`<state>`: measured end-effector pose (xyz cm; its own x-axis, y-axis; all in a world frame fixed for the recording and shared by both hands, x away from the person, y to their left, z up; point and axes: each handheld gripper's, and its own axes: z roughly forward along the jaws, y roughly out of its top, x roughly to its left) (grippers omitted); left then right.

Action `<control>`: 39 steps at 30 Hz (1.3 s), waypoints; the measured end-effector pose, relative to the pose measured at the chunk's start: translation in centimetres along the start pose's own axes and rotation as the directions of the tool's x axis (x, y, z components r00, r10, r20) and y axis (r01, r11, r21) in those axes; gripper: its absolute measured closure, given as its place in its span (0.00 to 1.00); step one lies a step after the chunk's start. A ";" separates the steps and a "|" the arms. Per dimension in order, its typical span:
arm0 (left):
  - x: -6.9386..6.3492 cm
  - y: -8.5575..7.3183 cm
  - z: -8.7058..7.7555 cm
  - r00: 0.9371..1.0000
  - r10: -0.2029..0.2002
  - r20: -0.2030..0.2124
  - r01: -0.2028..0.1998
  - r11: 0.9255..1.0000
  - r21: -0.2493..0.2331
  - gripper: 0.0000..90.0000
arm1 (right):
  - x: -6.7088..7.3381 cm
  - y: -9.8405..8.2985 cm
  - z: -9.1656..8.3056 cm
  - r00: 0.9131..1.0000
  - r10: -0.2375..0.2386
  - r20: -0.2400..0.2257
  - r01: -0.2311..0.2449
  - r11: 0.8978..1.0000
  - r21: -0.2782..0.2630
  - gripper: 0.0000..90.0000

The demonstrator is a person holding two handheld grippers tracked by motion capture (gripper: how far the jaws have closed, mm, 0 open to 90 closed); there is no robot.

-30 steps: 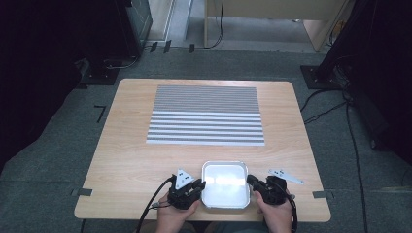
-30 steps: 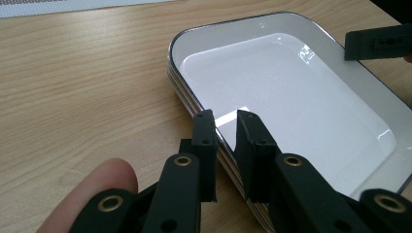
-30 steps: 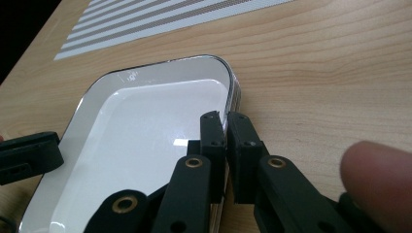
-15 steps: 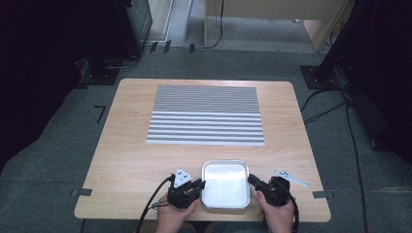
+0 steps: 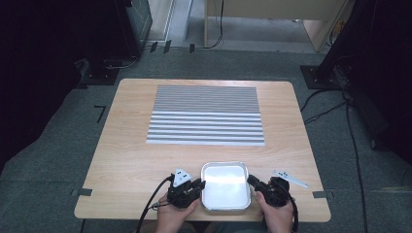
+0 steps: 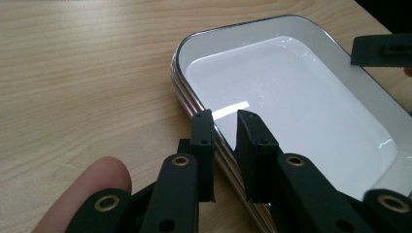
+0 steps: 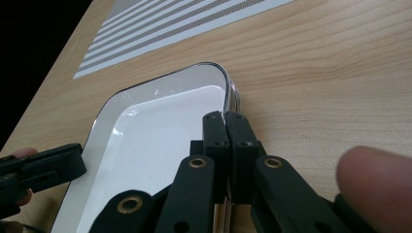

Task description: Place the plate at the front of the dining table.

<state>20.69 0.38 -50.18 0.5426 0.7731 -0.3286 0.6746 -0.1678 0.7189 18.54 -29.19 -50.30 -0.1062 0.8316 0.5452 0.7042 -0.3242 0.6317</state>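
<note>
Here, two handheld grippers grasp a white tray (image 5: 226, 186) at opposite rims.
The right gripper (image 7: 226, 121) clamps the tray's rim; the left gripper (image 6: 226, 127) straddles its far rim, jaws slightly apart, seemingly ready to lift evenly off the bench (image 5: 131, 160).

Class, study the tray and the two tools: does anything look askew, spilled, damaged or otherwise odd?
Nothing stands out. The white tray sits flat and empty on the table; the right tool pinches its rim, and the left tool straddles the opposite rim with a gap.
</note>
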 end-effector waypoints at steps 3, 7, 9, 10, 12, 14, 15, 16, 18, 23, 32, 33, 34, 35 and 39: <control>0.1 0.2 -0.1 0.999 -0.037 0.004 0.037 0.999 0.005 0.90 | -0.1 0.0 0.1 1.000 0.013 -0.005 -0.013 1.000 0.013 0.99; 0.3 0.3 0.0 0.995 -0.103 0.012 0.103 0.995 0.013 0.91 | 0.0 -0.2 0.2 1.000 0.021 0.003 -0.021 1.000 0.014 0.97; 0.3 0.4 0.1 0.991 -0.135 0.009 0.135 0.991 0.025 0.91 | 0.4 -0.5 0.2 1.000 0.007 0.013 -0.007 1.000 0.004 0.95; 0.2 0.4 0.1 0.992 -0.130 -0.004 0.130 0.991 0.026 0.91 | 0.4 -0.5 0.2 1.000 0.007 0.013 -0.007 1.000 0.004 0.95; -0.5 0.4 0.1 0.992 -0.111 -0.052 0.113 0.993 0.020 0.92 | 0.9 -0.9 0.2 0.999 -0.017 0.048 0.018 1.000 -0.018 0.95; -1.5 0.3 0.1 0.990 -0.085 -0.112 0.086 0.996 0.003 0.93 | 1.6 -1.4 0.2 0.995 -0.046 0.093 0.050 0.998 -0.043 0.95; -2.2 -0.1 0.2 0.983 -0.094 -0.159 0.091 0.995 -0.026 0.94 | 2.4 -1.9 0.2 0.986 -0.082 0.148 0.092 0.994 -0.064 0.95; -2.2 -0.1 0.2 0.983 -0.094 -0.159 0.091 0.995 -0.026 0.95 | 2.6 -2.1 0.2 0.980 -0.103 0.171 0.117 0.990 -0.073 0.96; -2.6 -0.3 0.2 0.978 -0.113 -0.176 0.105 0.993 -0.055 0.95 | 2.8 -2.2 0.2 0.976 -0.109 0.188 0.126 0.989 -0.079 0.96; -2.6 -0.5 0.2 0.978 -0.154 -0.143 0.144 0.986 -0.080 0.97 | 2.0 -2.0 0.0 0.987 -0.038 0.158 0.053 0.995 -0.089 0.99; -2.9 0.5 0.3 0.982 -0.134 -0.135 0.119 0.987 -0.109 0.98 | 1.3 -1.7 -0.3 0.989 0.066 0.134 -0.054 0.994 -0.093 0.99; -3.0 0.5 0.3 0.982 -0.130 -0.135 0.115 0.987 -0.112 0.98 | 1.2 -1.7 -0.4 0.988 0.075 0.132 -0.063 0.994 -0.092 0.99; -3.0 0.5 0.3 0.983 -0.127 -0.135 0.112 0.987 -0.114 0.98 | 1.1 -1.6 -0.4 0.988 0.086 0.126 -0.075 0.993 -0.089 0.99; -3.1 0.5 0.3 0.983 -0.121 -0.138 0.106 0.988 -0.112 0.98 | 1.1 -1.6 -0.4 0.988 0.093 0.123 -0.083 0.993 -0.087 0.99; -3.4 0.2 0.4 0.985 -0.092 -0.147 0.077 0.992 -0.104 0.91 | 1.1 -1.4 -0.6 0.987 0.116 0.110 -0.106 0.990 -0.096 0.99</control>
<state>19.20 -2.56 -49.14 0.3986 0.8667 -0.2999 0.6588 -0.0430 0.7511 17.00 -28.09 -50.30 0.0540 0.8327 0.5511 0.6409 -0.4521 0.6204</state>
